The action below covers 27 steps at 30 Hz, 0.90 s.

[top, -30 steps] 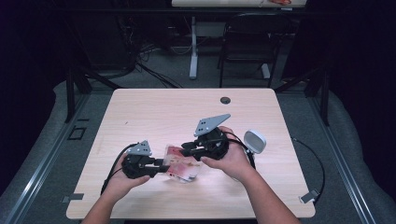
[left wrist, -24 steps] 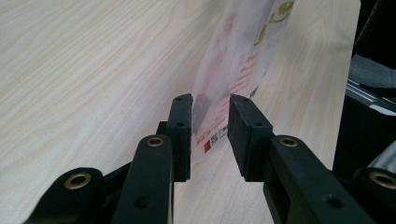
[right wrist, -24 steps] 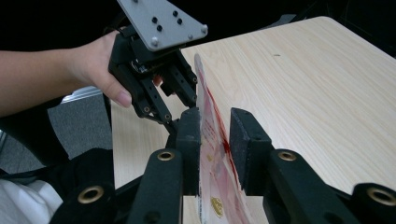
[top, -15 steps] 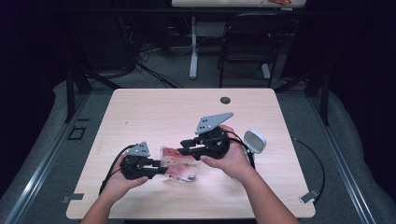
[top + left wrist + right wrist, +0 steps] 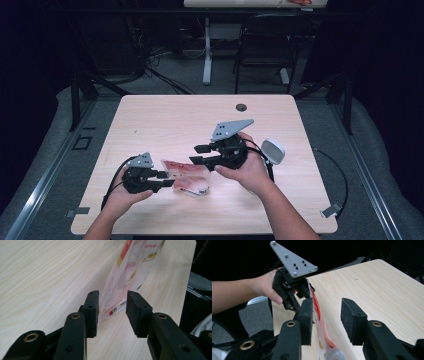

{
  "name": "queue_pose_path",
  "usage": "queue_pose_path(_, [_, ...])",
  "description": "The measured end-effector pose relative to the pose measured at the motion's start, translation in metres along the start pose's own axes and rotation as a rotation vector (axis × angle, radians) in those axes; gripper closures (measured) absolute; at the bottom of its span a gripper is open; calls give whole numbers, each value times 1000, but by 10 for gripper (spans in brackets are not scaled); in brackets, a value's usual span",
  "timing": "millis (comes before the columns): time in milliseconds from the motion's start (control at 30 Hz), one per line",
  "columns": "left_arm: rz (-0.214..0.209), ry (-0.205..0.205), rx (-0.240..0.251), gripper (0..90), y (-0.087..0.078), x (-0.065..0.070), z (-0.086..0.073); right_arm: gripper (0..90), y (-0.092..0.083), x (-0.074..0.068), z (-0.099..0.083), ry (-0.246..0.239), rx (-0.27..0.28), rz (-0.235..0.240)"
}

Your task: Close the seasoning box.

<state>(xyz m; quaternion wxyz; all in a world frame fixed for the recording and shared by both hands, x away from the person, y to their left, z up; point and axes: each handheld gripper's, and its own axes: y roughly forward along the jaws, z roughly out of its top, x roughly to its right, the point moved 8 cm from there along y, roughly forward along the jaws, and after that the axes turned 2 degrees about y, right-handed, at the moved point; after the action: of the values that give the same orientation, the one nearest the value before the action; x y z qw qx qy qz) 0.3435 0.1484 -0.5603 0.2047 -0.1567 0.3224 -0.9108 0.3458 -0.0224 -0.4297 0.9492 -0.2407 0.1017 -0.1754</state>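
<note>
On the light wooden table (image 5: 165,120), a flat clear plastic pouch with red print (image 5: 186,176) lies between the left gripper (image 5: 161,181) and right gripper (image 5: 196,154) (both jaws just opened, unclamped).

I hold my left gripper (image 5: 161,181) low at the near left of the table (image 5: 165,115), my left hand (image 5: 121,197) wrapped round its body, jaws pointing right. Its jaws have just been opening and stand apart, the pouch (image 5: 130,272) edge between them, close against one pad and clear of the other. My right gripper (image 5: 197,154) sits higher, jaws pointing left toward the other one, my right hand (image 5: 250,172) gripping from behind. Its jaws have just been opening too, gaping, with the pouch lying along one pad.
</note>
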Motion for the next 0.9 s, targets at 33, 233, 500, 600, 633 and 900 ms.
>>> queue_pose_path(33, [5, 1, -7, 611, -1, -1, -1, 607, -1, 1, 0, 2, 1, -3])
queue_pose_path(233, [30, -17, -7, 576, -4, -5, -5, 572, -6, 4, -1, 19, 18, -41])
queue_pose_path(500, [47, -35, 6, 565, -12, -9, -8, 556, -15, 8, -5, 39, 23, -85])
queue_pose_path(600, [58, -45, 14, 560, -15, -11, -9, 530, -18, 10, -5, 40, 29, -105])
queue_pose_path(633, [66, -50, 13, 557, -16, -12, -10, 518, -20, 11, -5, 39, 28, -119])
queue_pose_path(900, [76, -64, 19, 549, -20, -16, -12, 449, -34, 30, -12, 71, 24, -229])
